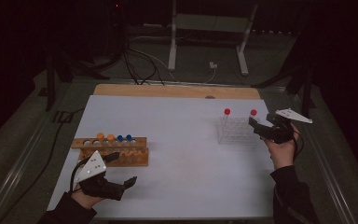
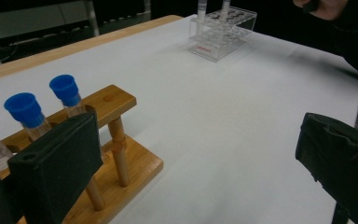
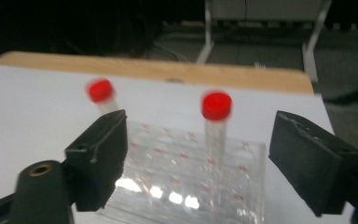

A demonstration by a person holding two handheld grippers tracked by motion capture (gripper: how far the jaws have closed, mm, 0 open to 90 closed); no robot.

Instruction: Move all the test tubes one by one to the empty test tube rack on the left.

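We record a white-covered bench (image 1: pixel 182 154) carrying two racks: a wooden rack (image 1: pixel 114 150) at the lower left of the high view, holding orange- and blue-capped tubes, and a clear plastic rack (image 1: pixel 237 129) at the right of centre. The right tool (image 1: pixel 261 128) is held just beside the clear rack's right edge; the left tool (image 1: pixel 129 181) rests low on the bench, below the wooden rack and well apart from the clear one, so the right hand is plainly the nearer. In the right gripper view the right tool (image 3: pixel 198 156) stands wide open and grips nothing, and the nearer red-capped tube (image 3: pixel 216 128) sits between its two jaws, slightly right of centre and beyond them. That tube stands upright in the rack, long axis vertical, cap uppermost; a second red-capped tube (image 3: pixel 103 95) stands further off at the upper left, blurred. The left tool (image 2: pixel 200 154) is likewise fully open and empty. We judge that the coming move is a forward approach on the nearer tube, with the jaws closing across its vertical axis.
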